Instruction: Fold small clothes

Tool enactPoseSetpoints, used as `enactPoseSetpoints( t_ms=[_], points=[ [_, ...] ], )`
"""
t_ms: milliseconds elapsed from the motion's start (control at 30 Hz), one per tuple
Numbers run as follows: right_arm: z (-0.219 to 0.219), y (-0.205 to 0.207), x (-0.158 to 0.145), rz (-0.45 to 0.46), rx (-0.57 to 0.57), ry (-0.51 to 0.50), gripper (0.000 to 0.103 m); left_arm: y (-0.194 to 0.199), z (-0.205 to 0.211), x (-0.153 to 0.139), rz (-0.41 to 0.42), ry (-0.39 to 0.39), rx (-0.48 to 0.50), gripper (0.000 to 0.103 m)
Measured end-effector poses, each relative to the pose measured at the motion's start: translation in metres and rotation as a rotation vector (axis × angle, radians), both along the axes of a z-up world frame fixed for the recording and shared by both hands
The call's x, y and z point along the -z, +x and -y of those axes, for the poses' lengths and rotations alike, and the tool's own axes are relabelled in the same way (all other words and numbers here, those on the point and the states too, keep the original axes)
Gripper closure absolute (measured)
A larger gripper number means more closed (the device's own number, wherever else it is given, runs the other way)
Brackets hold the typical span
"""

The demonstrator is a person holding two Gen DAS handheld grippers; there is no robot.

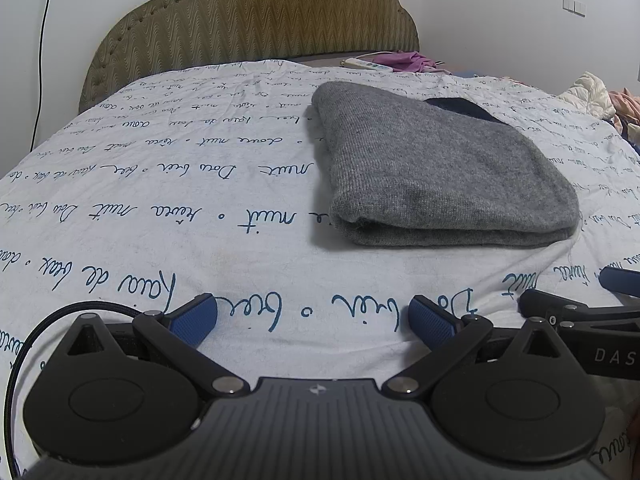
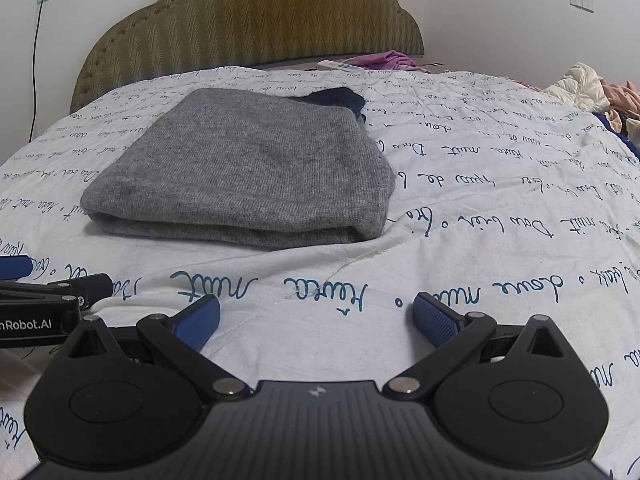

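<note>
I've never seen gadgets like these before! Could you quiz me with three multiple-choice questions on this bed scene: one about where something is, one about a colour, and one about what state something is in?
1. Where does the folded garment lie?
A. On the printed bedsheet
B. On the floor
C. Between gripper fingers

2. What colour is the garment?
A. Red
B. Grey
C. Yellow

3. How do the left gripper and right gripper stand?
A. Both clamped on cloth
B. One open, one shut
C. Both open, holding nothing

Answers:
1 A, it rests flat on the sheet ahead of both grippers.
2 B, the knit is plainly grey.
3 C, each pair of blue pads is spread apart over bare sheet.
</note>
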State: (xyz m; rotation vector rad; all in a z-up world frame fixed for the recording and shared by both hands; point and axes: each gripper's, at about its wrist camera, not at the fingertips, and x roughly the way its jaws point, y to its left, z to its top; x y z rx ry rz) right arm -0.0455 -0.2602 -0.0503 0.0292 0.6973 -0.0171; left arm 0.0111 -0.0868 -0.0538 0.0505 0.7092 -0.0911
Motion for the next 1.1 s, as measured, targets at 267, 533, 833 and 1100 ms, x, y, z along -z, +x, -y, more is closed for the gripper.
enactPoseSetpoints(
  t_ms=[267,533,833,1100],
  points=[
    [0.0004,-0.0056,-0.0035,0.040,0.010,0.007,0.000,0.0000,0.0002,-0.0001,-0.001,-0.001,0.001,0.000],
    [-0.0003,-0.0058,-0.0055,0.047,0.013,-0.005,0.000,-0.0006,0.0000,-0.0011,-0.007,0.006,0.010,0.000],
    [-0.0003,-0.0051,-0.0061,0.038,0.012,-0.007,0.000,-0.0004,-0.0009,-0.0019,-0.012,0.003,0.013,0.000],
    [0.0012,-0.0048,-0.0068,0.034,0.010,0.000,0.000,-0.0026,-0.0013,-0.0084,-0.014,0.012,0.028,0.000]
  ],
)
